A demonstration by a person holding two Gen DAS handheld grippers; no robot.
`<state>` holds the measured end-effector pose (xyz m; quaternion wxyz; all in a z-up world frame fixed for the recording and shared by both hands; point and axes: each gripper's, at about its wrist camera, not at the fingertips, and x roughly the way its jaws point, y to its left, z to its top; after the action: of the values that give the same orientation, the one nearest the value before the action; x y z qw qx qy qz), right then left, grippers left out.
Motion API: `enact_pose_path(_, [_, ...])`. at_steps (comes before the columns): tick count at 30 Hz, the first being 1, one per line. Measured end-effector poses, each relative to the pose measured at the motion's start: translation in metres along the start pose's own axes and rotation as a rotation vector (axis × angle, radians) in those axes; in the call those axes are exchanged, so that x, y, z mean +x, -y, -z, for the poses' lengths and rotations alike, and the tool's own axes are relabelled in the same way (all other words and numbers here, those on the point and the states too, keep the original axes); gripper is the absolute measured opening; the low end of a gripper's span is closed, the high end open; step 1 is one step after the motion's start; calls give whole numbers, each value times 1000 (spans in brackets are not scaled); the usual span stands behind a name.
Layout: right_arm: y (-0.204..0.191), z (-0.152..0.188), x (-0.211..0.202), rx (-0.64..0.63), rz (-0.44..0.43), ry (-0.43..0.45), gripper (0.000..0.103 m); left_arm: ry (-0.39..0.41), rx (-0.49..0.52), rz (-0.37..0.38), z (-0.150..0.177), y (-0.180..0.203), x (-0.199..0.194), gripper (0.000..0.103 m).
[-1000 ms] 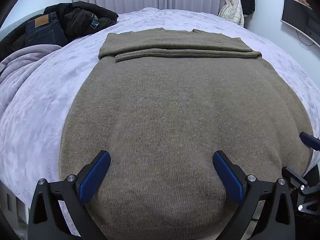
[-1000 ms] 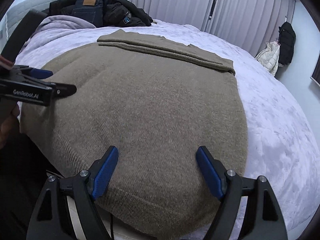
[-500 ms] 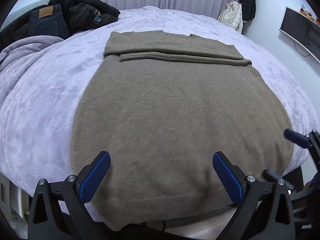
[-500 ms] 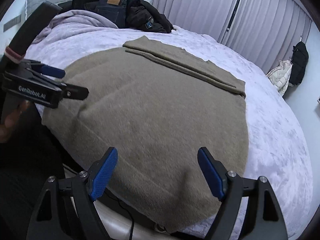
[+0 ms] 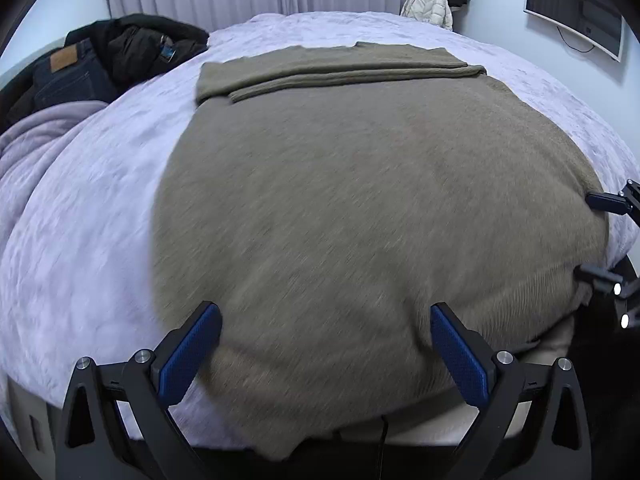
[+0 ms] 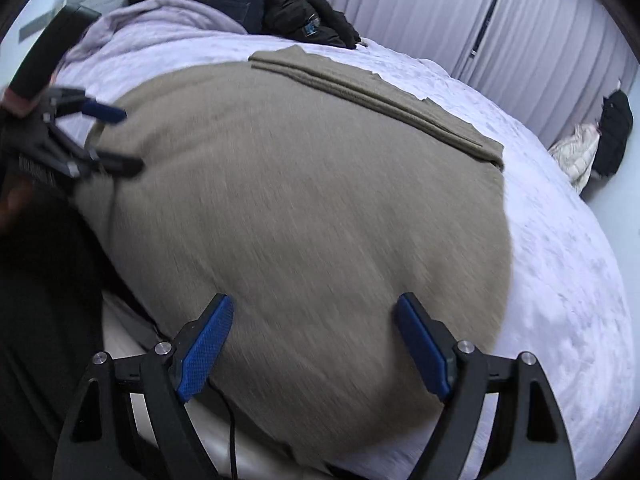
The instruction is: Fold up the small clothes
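One fold is complete on the olive knit sweater [image 5: 360, 200]: its far section lies doubled back in a flat band; the near body remains unfolded, so most folding is judged outstanding. Fabric lies smooth, with its near edge draping over the edge of the lavender bedspread [image 5: 88, 248]. Both claws stand apart and empty, the left gripper [image 5: 326, 354] and right gripper [image 6: 314, 350] poised at the sweater's near edge. Dark clothes [image 5: 120, 56] lie beyond its far-left corner.

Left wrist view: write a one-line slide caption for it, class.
Open left tongs hover above the near hem of an olive sweater, sleeves folded across its top, spread on a lilac bed.
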<state>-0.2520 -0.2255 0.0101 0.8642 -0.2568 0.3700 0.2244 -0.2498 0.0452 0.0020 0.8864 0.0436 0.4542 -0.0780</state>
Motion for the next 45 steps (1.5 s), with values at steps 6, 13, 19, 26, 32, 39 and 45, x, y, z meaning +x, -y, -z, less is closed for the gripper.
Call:
enact_pose_path(6, [46,44,-39,183,-45,2,86,-1,-135,57,28,-54,-19,103])
enact_pose_path(13, [65,62,-18,376,-217,-30,86,-56,-314,265,42,-80,5,103])
enact_pose_path(19, [65,63,-5,437,-304,-16,87,-98,-312,256,36,-62,23,103])
enact_pose_path(26, [73,69,8,546,-402,-3,77,-97,-352,199,27,-42,27,90])
enact_pose_path(32, [75,76,17,616,-478,-39,39,-60,-382,208,34,-44,19,58])
enact_pose_path(39, [76,74,29,674,-509,-56,39,-50,-408,262,40,-59,18,51])
enact_pose_path(45, [63,65,19,586,-479,-68,21,-60,-425,325,50,-72,16,30])
